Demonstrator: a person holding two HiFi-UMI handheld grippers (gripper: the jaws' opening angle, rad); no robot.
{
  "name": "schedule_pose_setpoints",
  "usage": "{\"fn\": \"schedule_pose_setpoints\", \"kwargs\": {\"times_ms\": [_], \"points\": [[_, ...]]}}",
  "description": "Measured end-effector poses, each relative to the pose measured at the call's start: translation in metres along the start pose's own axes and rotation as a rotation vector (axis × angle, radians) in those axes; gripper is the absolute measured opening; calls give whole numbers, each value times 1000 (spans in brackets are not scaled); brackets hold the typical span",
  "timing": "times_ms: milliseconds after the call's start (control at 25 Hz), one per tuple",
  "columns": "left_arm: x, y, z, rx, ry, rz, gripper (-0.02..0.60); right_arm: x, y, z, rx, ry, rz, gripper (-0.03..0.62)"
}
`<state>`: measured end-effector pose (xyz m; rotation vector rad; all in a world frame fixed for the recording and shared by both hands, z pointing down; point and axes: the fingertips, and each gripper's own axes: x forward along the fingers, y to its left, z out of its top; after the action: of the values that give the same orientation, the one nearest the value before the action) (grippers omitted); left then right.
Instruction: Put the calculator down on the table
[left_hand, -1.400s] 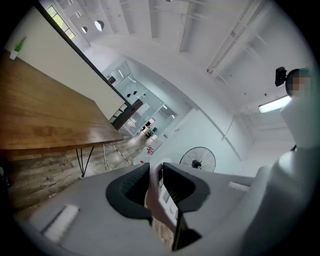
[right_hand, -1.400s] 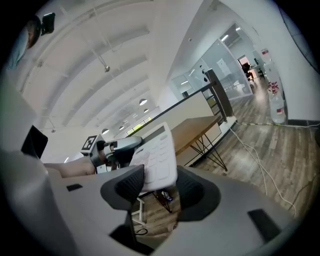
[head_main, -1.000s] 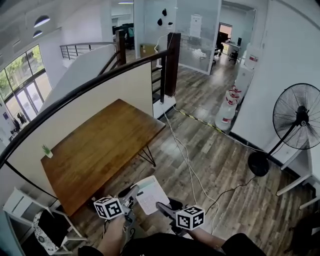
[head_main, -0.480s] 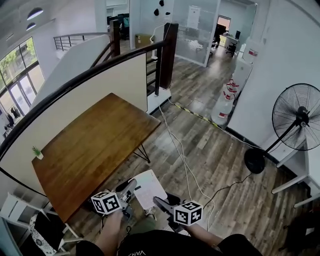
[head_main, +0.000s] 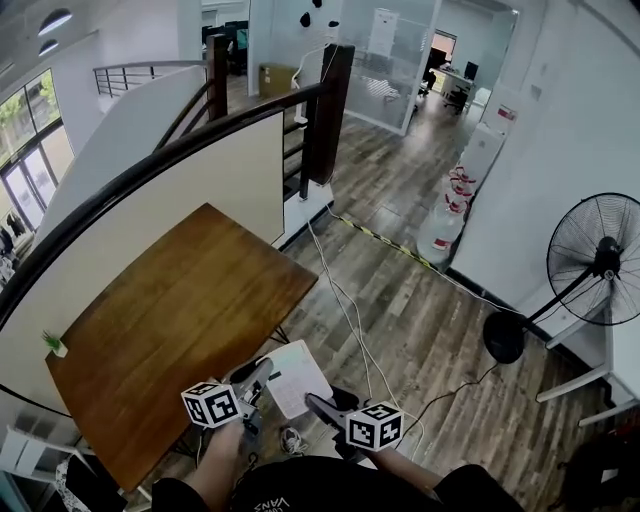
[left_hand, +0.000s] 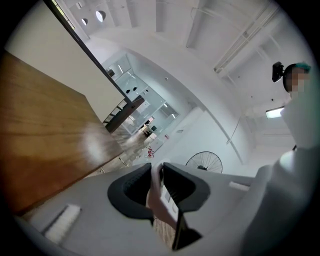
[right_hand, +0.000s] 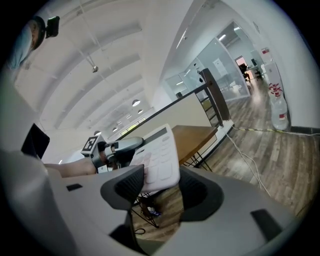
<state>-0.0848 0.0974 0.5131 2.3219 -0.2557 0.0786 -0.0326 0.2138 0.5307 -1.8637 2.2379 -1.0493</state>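
A white calculator hangs in the air just off the near right corner of the brown wooden table, over the floor. My left gripper is shut on its left edge; in the left gripper view the jaws pinch the thin edge of the calculator. My right gripper holds its lower right end. In the right gripper view the calculator faces the camera, keys up, its width filling the gap between the jaws. The table lies beyond it.
A small potted plant stands at the table's far left edge. A white partition and dark railing run behind the table. A cable crosses the wooden floor. A standing fan and water bottles are at the right.
Both grippers have carried the calculator forward towards the table; the table's near corner now lies closer beside the calculator. Neither grip looks different.
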Motion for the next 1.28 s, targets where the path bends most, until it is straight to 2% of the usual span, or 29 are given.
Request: {"fn": "schedule_pose_setpoints", "kwargs": {"times_ms": [200, 400, 560, 880, 1280], "points": [[27, 21, 31, 13, -6, -5, 78, 31, -20, 29, -5, -2, -6, 209], [41, 47, 48, -6, -29, 27, 78, 60, -35, 43, -7, 33, 15, 209], [49, 62, 63, -5, -66, 83, 78, 83, -48, 57, -15, 73, 62, 209], [73, 90, 99, -30, -172, 221, 78, 128, -81, 101, -73, 191, 210, 209], [123, 113, 115, -69, -297, 368, 78, 161, -140, 145, -131, 304, 355, 209]]}}
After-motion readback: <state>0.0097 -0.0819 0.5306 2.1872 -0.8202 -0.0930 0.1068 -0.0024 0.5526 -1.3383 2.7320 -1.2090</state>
